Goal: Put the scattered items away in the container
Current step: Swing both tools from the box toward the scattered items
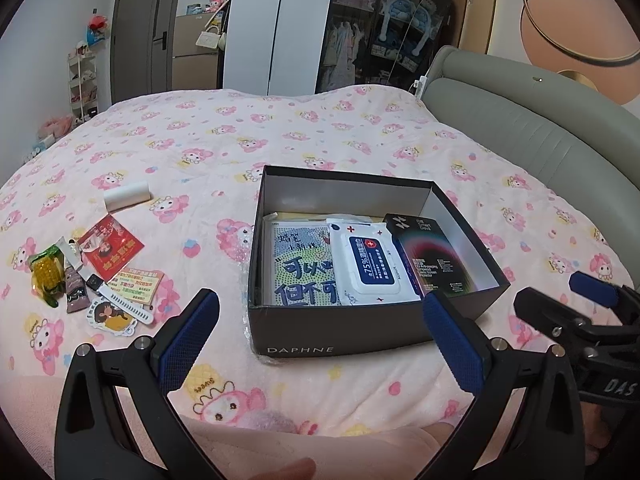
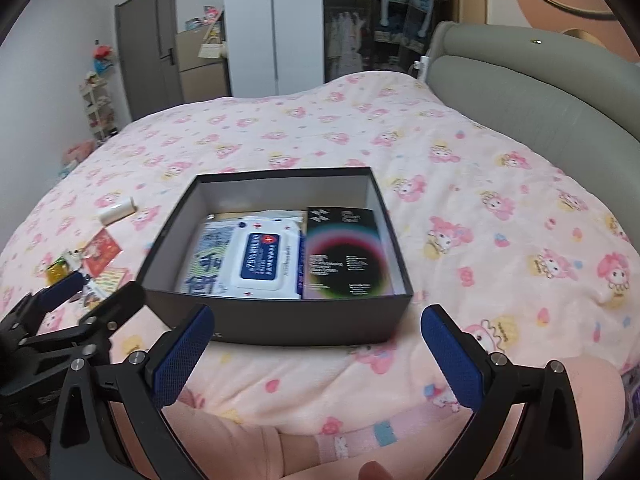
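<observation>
A dark open DAPHNE box [image 1: 336, 332] [image 2: 280, 324] sits on the pink bed. It holds a wet-wipes pack [image 1: 366, 260] [image 2: 264, 260], a dotted card with writing [image 1: 300, 268] and a black screen-protector box [image 1: 436, 252] [image 2: 344, 252]. Loose items lie left of it: a white roll [image 1: 127, 195] [image 2: 118, 210], a red card [image 1: 110, 248], a corn toy [image 1: 47, 274], a small tube [image 1: 75, 288], a white watch [image 1: 120, 300], stickers [image 1: 138, 284]. My left gripper [image 1: 320, 336] is open and empty before the box. My right gripper [image 2: 318, 348] is open and empty near the box's front.
A grey padded headboard [image 1: 540, 128] [image 2: 520, 92] runs along the right. Wardrobes, a door and a shelf rack stand beyond the bed's far edge. The right gripper's fingers [image 1: 592, 284] show at the left view's right edge.
</observation>
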The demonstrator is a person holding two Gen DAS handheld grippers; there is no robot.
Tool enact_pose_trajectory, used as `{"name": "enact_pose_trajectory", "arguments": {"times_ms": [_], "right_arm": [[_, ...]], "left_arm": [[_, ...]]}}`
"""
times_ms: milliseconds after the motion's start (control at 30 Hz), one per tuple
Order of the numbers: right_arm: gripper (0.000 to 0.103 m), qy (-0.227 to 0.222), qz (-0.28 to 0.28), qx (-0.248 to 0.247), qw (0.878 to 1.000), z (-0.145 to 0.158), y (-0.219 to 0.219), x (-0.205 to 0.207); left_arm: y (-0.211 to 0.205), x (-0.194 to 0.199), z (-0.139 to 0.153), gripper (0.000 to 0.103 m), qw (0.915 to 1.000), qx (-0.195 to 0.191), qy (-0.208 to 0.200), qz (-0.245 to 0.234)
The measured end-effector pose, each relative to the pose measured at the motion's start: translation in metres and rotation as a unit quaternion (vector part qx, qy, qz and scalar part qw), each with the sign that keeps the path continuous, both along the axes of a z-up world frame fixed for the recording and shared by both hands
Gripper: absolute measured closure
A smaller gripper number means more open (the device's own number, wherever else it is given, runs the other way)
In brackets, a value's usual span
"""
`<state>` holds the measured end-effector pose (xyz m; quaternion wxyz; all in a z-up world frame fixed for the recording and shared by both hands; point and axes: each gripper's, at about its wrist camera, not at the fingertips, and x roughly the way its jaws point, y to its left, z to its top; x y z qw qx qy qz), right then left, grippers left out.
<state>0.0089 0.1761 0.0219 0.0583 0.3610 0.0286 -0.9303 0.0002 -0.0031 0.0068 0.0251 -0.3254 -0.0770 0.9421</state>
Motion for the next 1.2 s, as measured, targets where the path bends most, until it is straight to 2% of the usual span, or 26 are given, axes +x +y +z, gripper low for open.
{"name": "enact_pose_trajectory", "arguments": {"times_ms": [267,400,567,633,733,800,933,967,1033,1100,1133,1200], "right_arm": [[0.0,0.039,-0.006,0.054,0.998,0.016,-0.039,0.0],[0.0,0.079,0.049,0.013,0.996,0.064,-0.017,0.006],[0.0,0.1,0.11,-0.004,0.989,0.107,-0.059,-0.019],[0.0,0.099,0.141,-0.017,0.985,0.116,-0.078,-0.031],[0.0,0.067,0.194,-0.048,0.978,0.115,-0.12,-0.053],[0.0,0.043,0.225,-0.063,0.971,0.107,-0.149,-0.064],[0.002,0.008,0.262,-0.045,0.964,0.076,-0.206,-0.076],[0.003,-0.005,0.268,-0.046,0.962,0.066,-0.218,-0.08],[0.008,-0.039,0.278,-0.048,0.959,0.045,-0.238,-0.089],[0.031,-0.066,0.284,-0.039,0.956,0.022,-0.252,-0.096],[0.039,-0.076,0.286,-0.029,0.955,0.011,-0.258,-0.101],[0.062,-0.104,0.292,-0.01,0.951,-0.017,-0.272,-0.109]], "left_arm": [[-0.019,0.001,0.041,0.001,0.9995,-0.003,0.031,0.01],[-0.028,0.002,0.061,0.001,0.9988,-0.005,0.046,0.014],[-0.04,0.003,0.086,0.001,0.9977,-0.007,0.065,0.02],[-0.062,0.008,0.096,0.001,0.9966,-0.007,0.071,0.041],[-0.11,0.016,0.097,0.001,0.994,0.003,0.06,0.091],[-0.14,0.019,0.091,0.006,0.9911,0.002,0.041,0.126],[-0.198,0.018,0.067,0.01,0.9843,0.048,0.006,0.17],[-0.21,0.016,0.059,0.014,0.9822,0.057,-0.002,0.179],[-0.233,0.008,0.042,0.024,0.9787,0.066,-0.022,0.193],[-0.252,0.002,0.03,0.035,0.9765,0.072,-0.042,0.199],[-0.26,-0.002,0.022,0.037,0.976,0.075,-0.055,0.197],[-0.274,-0.009,0.006,0.044,0.9761,0.078,-0.085,0.184]]}}
